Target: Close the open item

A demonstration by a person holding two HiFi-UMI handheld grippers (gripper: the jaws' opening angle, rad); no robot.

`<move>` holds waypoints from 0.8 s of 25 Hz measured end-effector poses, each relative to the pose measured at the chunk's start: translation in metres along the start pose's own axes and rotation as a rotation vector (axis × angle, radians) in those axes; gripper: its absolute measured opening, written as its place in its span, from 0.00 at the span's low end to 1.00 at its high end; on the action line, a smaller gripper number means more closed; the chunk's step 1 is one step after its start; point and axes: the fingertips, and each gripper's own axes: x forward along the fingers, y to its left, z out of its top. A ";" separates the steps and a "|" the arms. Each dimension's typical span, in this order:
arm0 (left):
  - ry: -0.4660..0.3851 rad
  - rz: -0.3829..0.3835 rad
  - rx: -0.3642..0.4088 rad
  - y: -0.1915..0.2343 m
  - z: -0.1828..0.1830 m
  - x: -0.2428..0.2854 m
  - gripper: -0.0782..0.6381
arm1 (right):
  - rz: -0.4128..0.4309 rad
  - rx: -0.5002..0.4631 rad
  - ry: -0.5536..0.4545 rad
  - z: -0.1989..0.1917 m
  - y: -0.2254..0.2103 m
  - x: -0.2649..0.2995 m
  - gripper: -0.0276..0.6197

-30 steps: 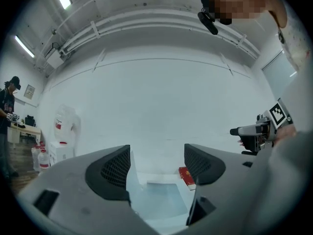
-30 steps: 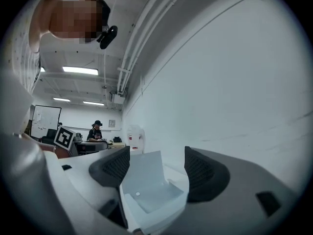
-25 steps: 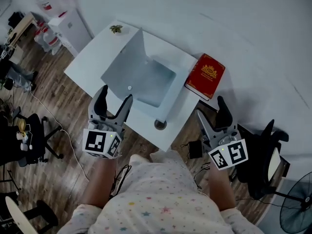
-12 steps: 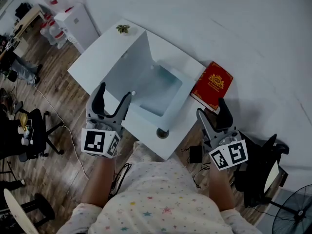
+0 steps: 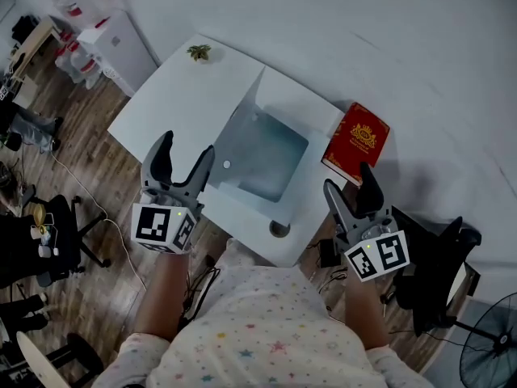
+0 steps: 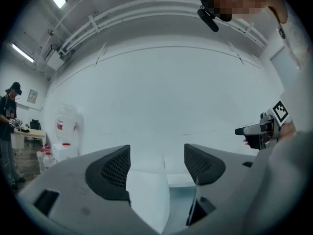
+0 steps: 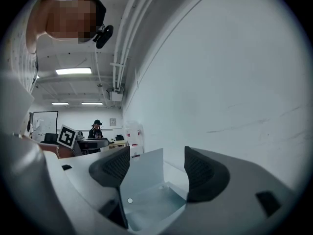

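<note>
A pale blue case lies open on the white table, its flap standing upright with a small round snap near its lower edge. My left gripper is open and empty, hovering at the table's near left edge, just short of the flap. In the left gripper view the flap shows between the open fingers. My right gripper is open and empty off the table's right end. In the right gripper view the open case lies ahead between its fingers.
A red book lies at the table's right end. A small plant sits at the far corner and a round disc at the near edge. Office chairs, a black chair and a fan stand on the floor.
The head view has shifted, so the table sits a little differently in the picture. Both grippers stay open near the table's near edge. The case stays open.
</note>
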 end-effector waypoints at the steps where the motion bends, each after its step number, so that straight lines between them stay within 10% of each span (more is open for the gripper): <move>1: 0.017 -0.019 -0.012 0.000 -0.006 0.003 0.55 | -0.002 0.001 0.004 -0.001 0.002 0.003 0.55; 17: 0.196 -0.151 -0.086 -0.007 -0.073 0.026 0.55 | 0.005 0.005 0.029 -0.008 0.010 0.035 0.55; 20: 0.203 -0.181 -0.084 -0.012 -0.074 0.026 0.37 | 0.018 0.007 0.033 -0.009 0.011 0.041 0.55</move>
